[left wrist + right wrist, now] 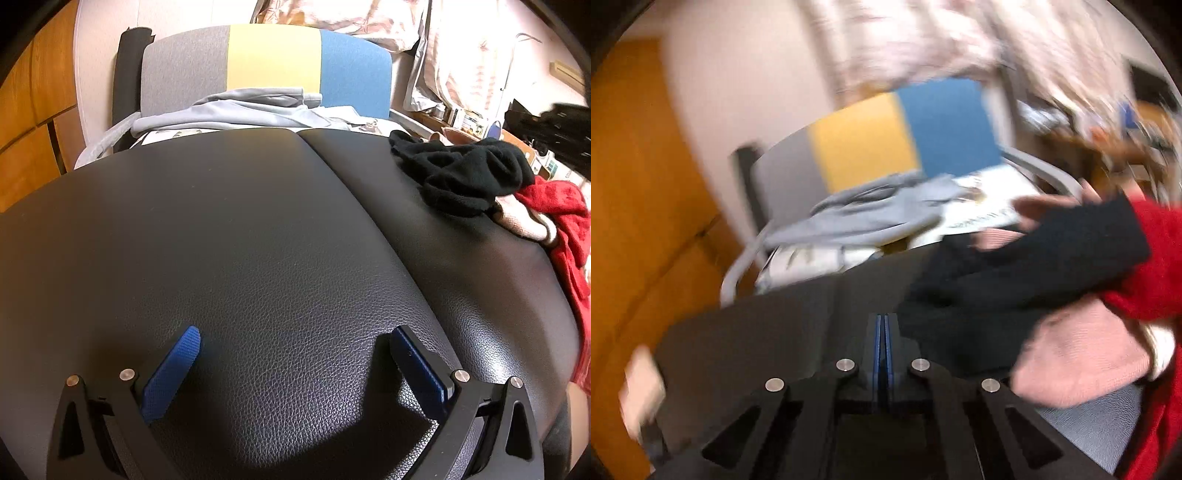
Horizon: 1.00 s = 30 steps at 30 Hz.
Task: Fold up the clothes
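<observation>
Left hand-held gripper (293,345): we see its jaws spread wide apart, nothing between the blue pads (173,369), hovering low over bare black leather
Right hand-held gripper (885,325): we see its two blue pads pressed flat together, closed on nothing; this view is motion-blurred
Worktop (221,229): we read it as a black leather-grained surface with a seam running from the far edge toward the near right
Black garment (465,173): we find it crumpled at the far right of the worktop, well apart from the left hand-held gripper; in the right wrist view it lies just right of the closed fingers (1015,269)
Red garment (565,229): we find it bunched at the right edge, touching the black garment
Pink garment (1082,354): we see it beneath the black and red pieces, near the right hand-held gripper
Grey garment (236,110): we see it lying beyond the far edge of the worktop, on the seat of a chair (266,62) with grey, yellow and blue panels
Background: we note a wooden cabinet (33,96) at left
</observation>
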{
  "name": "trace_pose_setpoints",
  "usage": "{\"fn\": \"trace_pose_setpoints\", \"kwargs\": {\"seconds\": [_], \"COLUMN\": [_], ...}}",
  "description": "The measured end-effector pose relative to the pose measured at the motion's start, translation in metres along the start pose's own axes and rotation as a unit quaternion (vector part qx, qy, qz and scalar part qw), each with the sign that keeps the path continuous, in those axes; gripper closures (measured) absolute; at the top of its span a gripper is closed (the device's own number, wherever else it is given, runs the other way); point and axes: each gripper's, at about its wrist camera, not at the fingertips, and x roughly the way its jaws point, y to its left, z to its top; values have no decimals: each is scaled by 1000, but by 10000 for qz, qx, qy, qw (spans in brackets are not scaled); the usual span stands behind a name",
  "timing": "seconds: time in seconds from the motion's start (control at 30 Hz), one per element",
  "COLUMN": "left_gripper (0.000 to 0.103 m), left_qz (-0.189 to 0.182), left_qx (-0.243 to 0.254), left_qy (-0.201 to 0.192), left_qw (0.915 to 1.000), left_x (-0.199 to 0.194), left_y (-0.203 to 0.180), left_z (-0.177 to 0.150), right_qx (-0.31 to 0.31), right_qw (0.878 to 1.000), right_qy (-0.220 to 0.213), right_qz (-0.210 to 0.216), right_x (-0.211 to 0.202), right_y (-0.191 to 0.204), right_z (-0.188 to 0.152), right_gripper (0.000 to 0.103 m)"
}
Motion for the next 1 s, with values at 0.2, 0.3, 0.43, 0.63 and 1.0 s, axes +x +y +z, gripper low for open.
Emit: {"fn": "trace_pose_setpoints", "kwargs": {"seconds": [0.2,0.3,0.43,0.63,1.0], "left_gripper": [0,0,0,0,0], "left_qz": [-8,14,15,8,-18], "left_qx": [-5,10,16,5,-22], "left_qy": [13,6,-2,-18,-36], "left_qw": [10000,10000,10000,10000,10000], "left_x": [-1,-2,-1,-1,-2], "left_y": [0,-1,0,-1,-3], "left_z": [0,0,0,-1,-1], "right_qx": [1174,1835,2399,3325,1114], "right_qw": [9918,9799,9631,9285,9911], "right_qy": [268,239,200,818,401], "right_qz": [-418,-746,-1204,-1440,-614], "right_x": [16,22,39,79,38], "right_y": [-36,-70,-115,-169,-68], "right_z": [-18,-14,12,17,21], "right_gripper": [70,67,67,70,98]}}
